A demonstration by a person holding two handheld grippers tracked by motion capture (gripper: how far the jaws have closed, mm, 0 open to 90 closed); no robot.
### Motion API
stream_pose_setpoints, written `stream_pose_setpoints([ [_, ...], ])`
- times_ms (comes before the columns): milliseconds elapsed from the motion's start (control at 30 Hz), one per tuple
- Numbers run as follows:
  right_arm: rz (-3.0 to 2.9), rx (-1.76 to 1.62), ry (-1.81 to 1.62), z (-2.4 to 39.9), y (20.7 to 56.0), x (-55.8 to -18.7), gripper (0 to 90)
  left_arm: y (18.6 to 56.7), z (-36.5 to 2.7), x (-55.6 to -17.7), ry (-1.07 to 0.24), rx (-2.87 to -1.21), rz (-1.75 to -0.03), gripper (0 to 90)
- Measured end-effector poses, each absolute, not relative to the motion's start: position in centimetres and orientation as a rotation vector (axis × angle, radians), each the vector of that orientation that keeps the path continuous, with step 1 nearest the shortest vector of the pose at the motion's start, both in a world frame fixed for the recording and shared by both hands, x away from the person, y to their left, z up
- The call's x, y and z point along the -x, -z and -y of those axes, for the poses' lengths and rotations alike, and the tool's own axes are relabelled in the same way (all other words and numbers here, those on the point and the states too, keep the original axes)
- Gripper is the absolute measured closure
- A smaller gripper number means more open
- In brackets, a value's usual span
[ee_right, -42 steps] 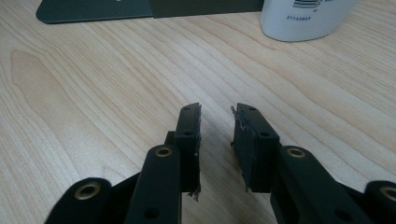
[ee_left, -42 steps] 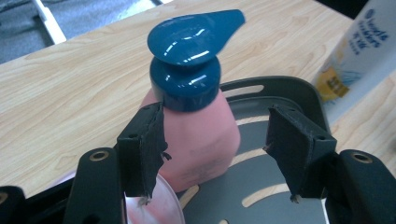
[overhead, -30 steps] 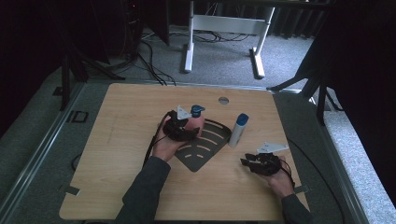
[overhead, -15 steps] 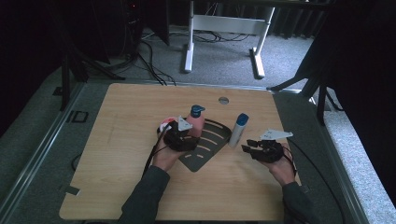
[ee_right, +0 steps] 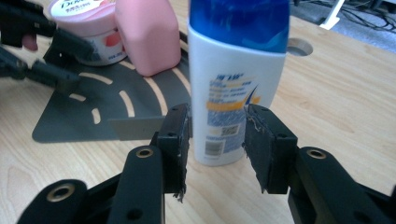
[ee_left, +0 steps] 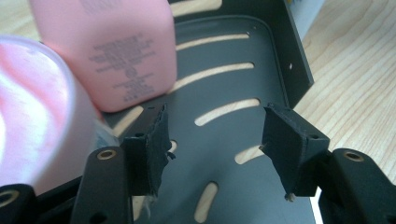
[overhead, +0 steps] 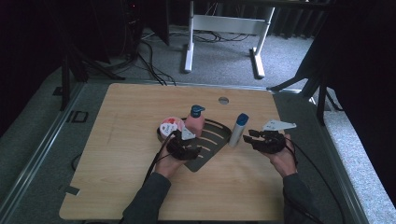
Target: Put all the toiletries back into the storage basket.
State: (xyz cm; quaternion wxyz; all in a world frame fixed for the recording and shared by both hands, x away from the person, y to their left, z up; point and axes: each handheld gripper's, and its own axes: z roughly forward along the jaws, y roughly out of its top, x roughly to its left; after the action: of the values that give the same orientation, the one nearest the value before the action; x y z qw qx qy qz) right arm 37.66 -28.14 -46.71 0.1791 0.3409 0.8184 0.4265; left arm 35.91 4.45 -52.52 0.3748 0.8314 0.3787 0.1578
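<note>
**Two grippers near the dark slotted tray, nothing gripped**

In the high view, the left gripper (overhead: 183,145) sits at the centre of the frame, low over the near part of the dark slotted tray (overhead: 215,140). Its jaws have just been closing a little, but in the left gripper view they stand apart with only the tray floor (ee_left: 243,177) between them, so they hold nothing. At the left edge of that view, the round pink tub (ee_left: 32,107) is blurred and cut off, just beside the left jaw; I cannot tell if it touches the pad. The pink bottle (ee_left: 116,51) stands upright on the tray at the upper left, and its top is out of the frame. In the high view, the tub (overhead: 170,127) and the pink bottle (overhead: 195,122) stand side by side, and the hand hides part of the tray.

To the right, the white bottle with blue cap (overhead: 238,129) stands upright on the table (overhead: 121,116), just beside the tray's right edge. The right gripper (overhead: 256,136) is near it, at the centre right of the frame. In the right gripper view, its jaws have just been opening, and the white bottle (ee_right: 233,88) stands beyond the two pads, not between them; the fingers (ee_right: 175,140) press on nothing. The cap is cut off at the top of this view, and the small print is too fine to read.
</note>
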Motion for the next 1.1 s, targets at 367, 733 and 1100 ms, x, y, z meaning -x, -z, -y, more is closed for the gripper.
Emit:
stream_pose_setpoints([
  [367,-2.303,-0.950,-1.229,28.2,45.8,-38.6,58.4,54.3,-4.7,-35.8,-0.387,-2.150,-0.985,48.9],
  [733,-2.307,-0.941,-1.277,28.0,45.0,-39.8,47.3,55.2,-4.8,-35.6,-0.374,-2.167,-0.989,49.3],
  [1100,-2.315,-0.901,-1.296,27.6,44.1,-40.7,35.8,55.4,-5.0,-35.5,-0.366,-2.155,-0.989,49.0],
])
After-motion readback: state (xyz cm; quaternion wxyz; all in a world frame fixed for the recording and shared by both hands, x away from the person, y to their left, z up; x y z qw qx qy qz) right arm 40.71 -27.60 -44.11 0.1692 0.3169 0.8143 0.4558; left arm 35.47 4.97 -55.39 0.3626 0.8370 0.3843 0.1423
